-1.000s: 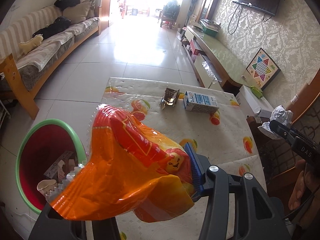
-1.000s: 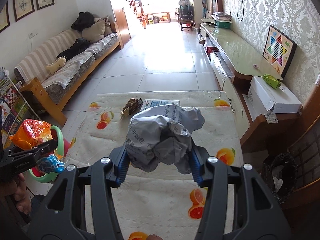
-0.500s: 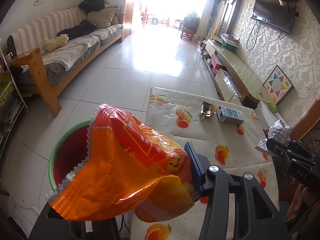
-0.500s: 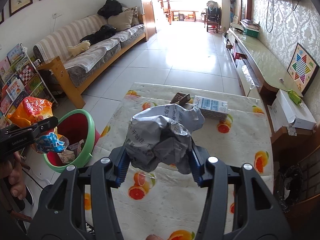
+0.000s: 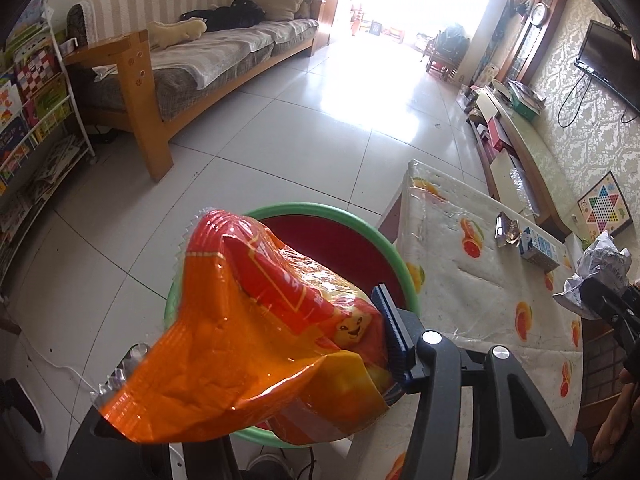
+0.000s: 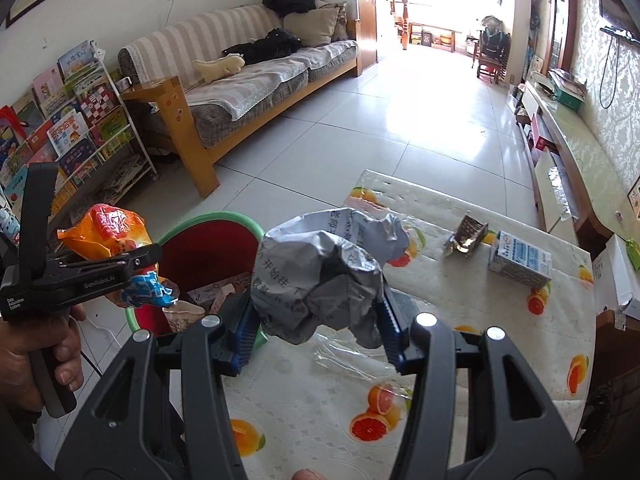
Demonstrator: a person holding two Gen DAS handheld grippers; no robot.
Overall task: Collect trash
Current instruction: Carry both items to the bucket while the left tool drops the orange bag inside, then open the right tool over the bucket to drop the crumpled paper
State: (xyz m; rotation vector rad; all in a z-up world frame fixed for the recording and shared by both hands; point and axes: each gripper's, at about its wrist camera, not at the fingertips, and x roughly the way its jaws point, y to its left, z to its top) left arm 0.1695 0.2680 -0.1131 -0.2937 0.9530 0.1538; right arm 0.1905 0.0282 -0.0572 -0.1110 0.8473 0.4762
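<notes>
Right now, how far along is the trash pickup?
Done: some trash already lies in the red bin. In hand: the left gripper, whose jaws have just been opening, has the orange snack bag between them over the bin; the right gripper is shut on the crumpled paper above the table. Left: the foil wrapper and the small carton.
</notes>
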